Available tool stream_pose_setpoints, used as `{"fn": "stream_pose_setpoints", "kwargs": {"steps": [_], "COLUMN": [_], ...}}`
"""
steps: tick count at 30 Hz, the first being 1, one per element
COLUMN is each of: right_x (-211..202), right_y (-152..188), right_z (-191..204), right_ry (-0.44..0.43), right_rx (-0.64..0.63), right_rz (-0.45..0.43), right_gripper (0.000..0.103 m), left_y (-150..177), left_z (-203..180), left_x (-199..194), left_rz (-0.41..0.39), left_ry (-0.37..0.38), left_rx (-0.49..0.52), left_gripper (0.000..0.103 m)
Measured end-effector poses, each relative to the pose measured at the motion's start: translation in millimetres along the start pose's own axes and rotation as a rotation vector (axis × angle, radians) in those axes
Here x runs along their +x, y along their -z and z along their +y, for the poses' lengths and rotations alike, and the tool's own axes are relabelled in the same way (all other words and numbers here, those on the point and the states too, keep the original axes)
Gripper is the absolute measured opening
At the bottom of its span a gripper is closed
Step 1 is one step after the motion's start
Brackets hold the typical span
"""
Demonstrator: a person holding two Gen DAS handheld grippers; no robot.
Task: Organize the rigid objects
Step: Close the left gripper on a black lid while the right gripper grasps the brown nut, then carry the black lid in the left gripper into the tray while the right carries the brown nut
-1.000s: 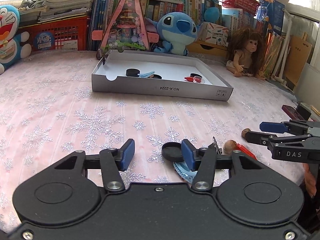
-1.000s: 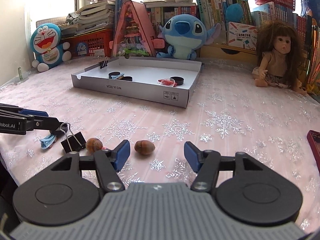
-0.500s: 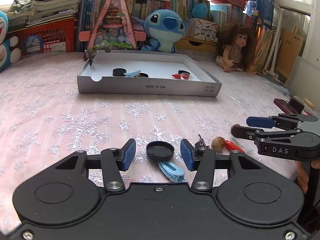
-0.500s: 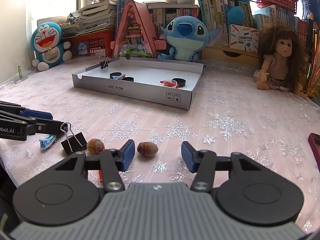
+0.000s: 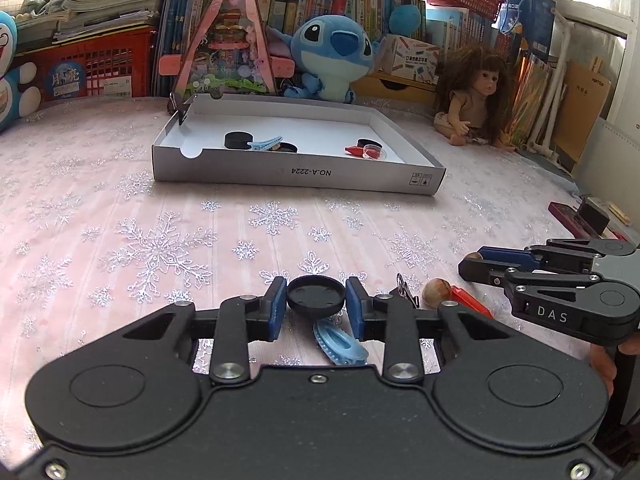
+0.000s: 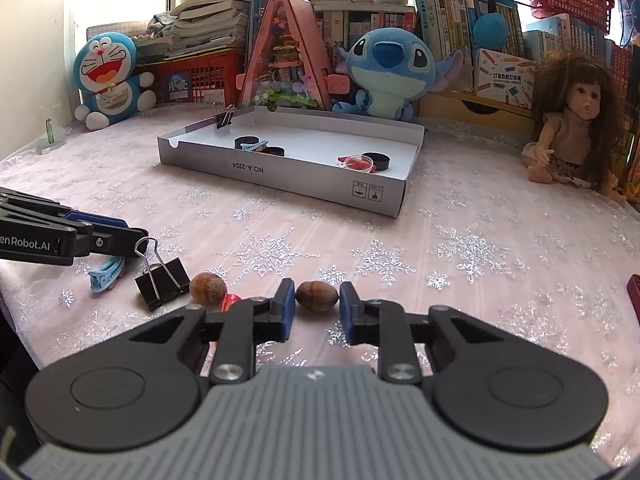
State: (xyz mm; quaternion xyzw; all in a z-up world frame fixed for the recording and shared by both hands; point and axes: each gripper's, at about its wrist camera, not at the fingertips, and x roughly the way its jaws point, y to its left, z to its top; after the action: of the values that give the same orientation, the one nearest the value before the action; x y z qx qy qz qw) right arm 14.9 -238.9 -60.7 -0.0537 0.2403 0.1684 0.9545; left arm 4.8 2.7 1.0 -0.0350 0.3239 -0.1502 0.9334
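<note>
My left gripper (image 5: 316,300) has its blue pads against both sides of a black round cap (image 5: 316,299) on the pink snowflake cloth. A blue hair clip (image 5: 338,342) lies just below it. My right gripper (image 6: 317,300) has its pads close on either side of a brown nut (image 6: 317,296); the left pad touches it and a thin gap shows at the right. A second nut (image 6: 207,288), a red piece (image 6: 231,301) and a black binder clip (image 6: 162,282) lie to its left. The white tray (image 5: 296,178) holds caps, a blue clip and red pieces.
Plush toys, books and red baskets line the back edge. A doll (image 6: 576,136) sits at the right. A dark red case (image 5: 568,216) lies near the right edge of the cloth. The right gripper also shows in the left wrist view (image 5: 480,264).
Both grippers have narrowed. The left one shifted so the black cap sits between its pads and closed on it. The right one closed in around the brown nut.
</note>
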Motion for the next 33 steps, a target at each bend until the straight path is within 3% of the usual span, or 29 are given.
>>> {"fn": "stream_pose_setpoints", "kwargs": {"steps": [10, 22, 33], "right_x": [-3.5, 15.4, 42.3], "right_y": [-12.4, -46.3, -84.0], "right_z": [-5.7, -34.9, -55.1], "right_ry": [0.028, 0.078, 0.068], "right_rx": [0.012, 0.105, 0.161], "right_rz": [-0.024, -0.02, -0.03], "right_gripper": [0.029, 0.028, 0.028], "left_y": [-18.7, -67.5, -118.5], "left_z": [6.5, 25.0, 50.4], "left_x": [0.2, 18.7, 51.2], "left_rz": [-0.038, -0.074, -0.1], "left_ry": [-0.032, -0.106, -0.172], "left_rx": [-0.017, -0.047, -0.089], "left_gripper": [0.03, 0.03, 0.03]}}
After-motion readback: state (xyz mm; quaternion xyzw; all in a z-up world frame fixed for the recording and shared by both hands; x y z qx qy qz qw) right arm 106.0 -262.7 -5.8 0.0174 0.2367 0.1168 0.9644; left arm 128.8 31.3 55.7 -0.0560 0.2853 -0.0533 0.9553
